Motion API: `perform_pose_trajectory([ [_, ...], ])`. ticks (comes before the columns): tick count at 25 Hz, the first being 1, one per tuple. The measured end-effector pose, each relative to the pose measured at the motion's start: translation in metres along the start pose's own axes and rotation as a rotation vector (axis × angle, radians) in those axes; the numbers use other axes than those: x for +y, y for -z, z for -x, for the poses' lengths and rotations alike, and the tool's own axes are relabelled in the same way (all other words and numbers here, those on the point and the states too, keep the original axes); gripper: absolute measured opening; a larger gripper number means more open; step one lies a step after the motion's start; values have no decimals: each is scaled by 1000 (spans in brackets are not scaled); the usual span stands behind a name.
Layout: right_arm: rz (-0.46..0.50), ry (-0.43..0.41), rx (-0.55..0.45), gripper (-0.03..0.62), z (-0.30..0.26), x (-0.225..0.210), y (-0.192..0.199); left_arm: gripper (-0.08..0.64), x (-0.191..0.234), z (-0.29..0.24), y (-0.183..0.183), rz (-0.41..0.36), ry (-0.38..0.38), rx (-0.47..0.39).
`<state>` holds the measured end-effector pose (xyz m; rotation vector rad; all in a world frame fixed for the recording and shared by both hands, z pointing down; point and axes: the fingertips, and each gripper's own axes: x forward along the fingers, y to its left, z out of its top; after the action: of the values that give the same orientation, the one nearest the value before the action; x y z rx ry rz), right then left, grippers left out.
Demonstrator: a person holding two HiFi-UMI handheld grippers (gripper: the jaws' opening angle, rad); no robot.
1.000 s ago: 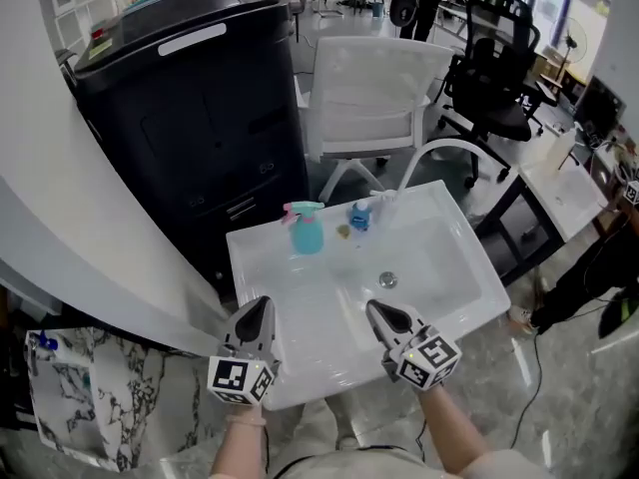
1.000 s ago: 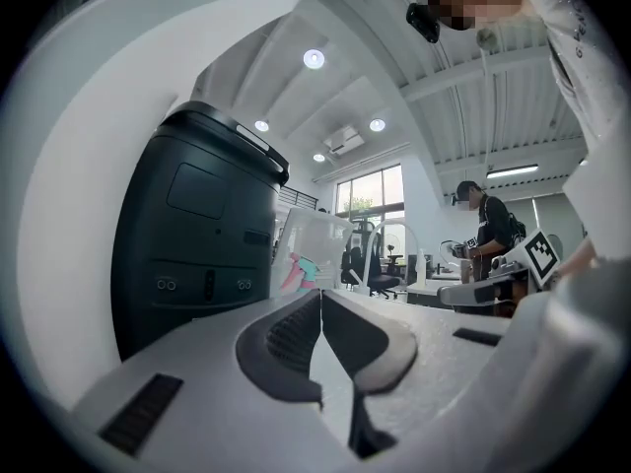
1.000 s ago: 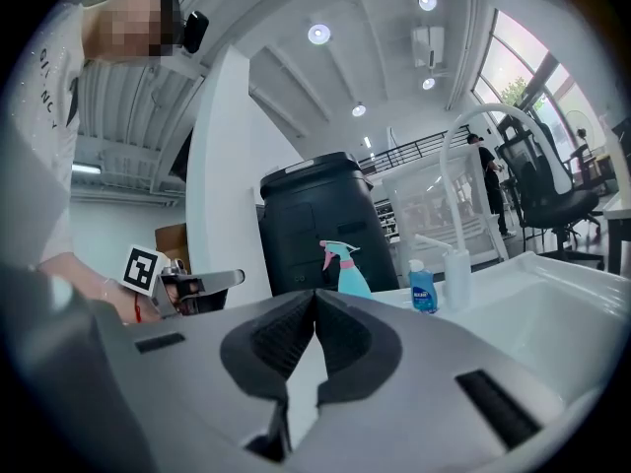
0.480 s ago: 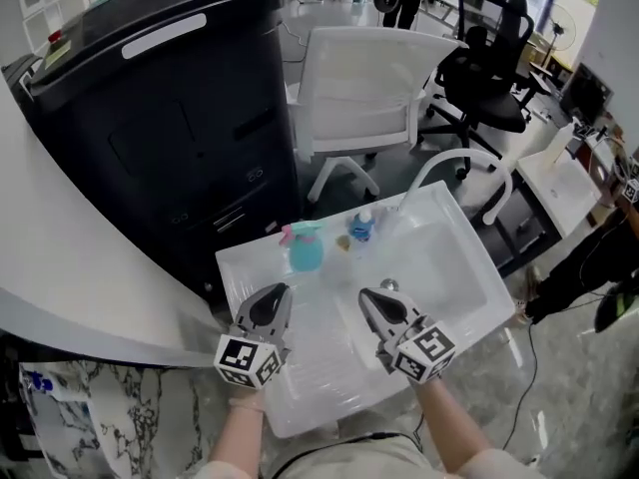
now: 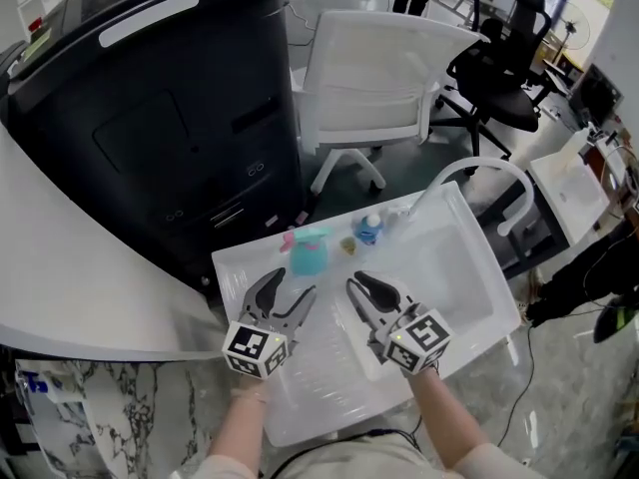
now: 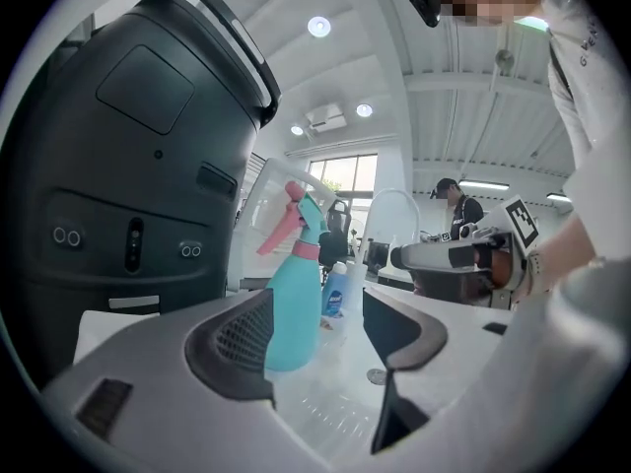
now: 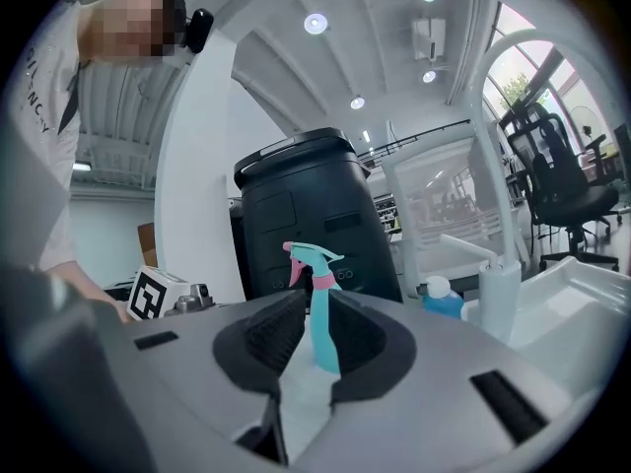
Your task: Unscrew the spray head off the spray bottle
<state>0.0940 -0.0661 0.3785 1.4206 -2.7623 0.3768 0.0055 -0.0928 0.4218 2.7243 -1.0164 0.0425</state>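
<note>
The teal spray bottle point(image 5: 309, 253), standing mid-frame on the white sink's ledge point(image 5: 238, 263), is being approached by the left gripper point(image 5: 292, 285), just opened wide, and the right gripper point(image 5: 357, 281), just barely parted, both empty; its body probably needs clamping next.

Smooth teal plastic spray bottle point(image 5: 308, 254), glossy white sink point(image 5: 454, 267), dark smooth plastic bin point(image 5: 150, 138), white plastic chair point(image 5: 364, 78)

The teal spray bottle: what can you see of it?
The spray bottle looks like teal plastic, wide at the base and narrowing upward. Its spray head, teal with a pink trigger and pink collar, is on. It stands upright on the white sink ledge, beside a small blue bottle and apart from it. Nothing else touches it.
</note>
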Motion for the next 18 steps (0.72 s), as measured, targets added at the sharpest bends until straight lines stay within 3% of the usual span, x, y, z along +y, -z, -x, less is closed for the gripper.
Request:
perform_pose_trajectory([
  [8,2,-67,30,104,-34,-11,-2,309,15,-31,14,-128,-91,66],
  [11,29,-82,46,123,-47,-16,-4,359,22,-43,18,-174,-145,93],
  [18,202,-105,42,160,-74,-11,-17,371,27,-67,23,-247,-172,117],
])
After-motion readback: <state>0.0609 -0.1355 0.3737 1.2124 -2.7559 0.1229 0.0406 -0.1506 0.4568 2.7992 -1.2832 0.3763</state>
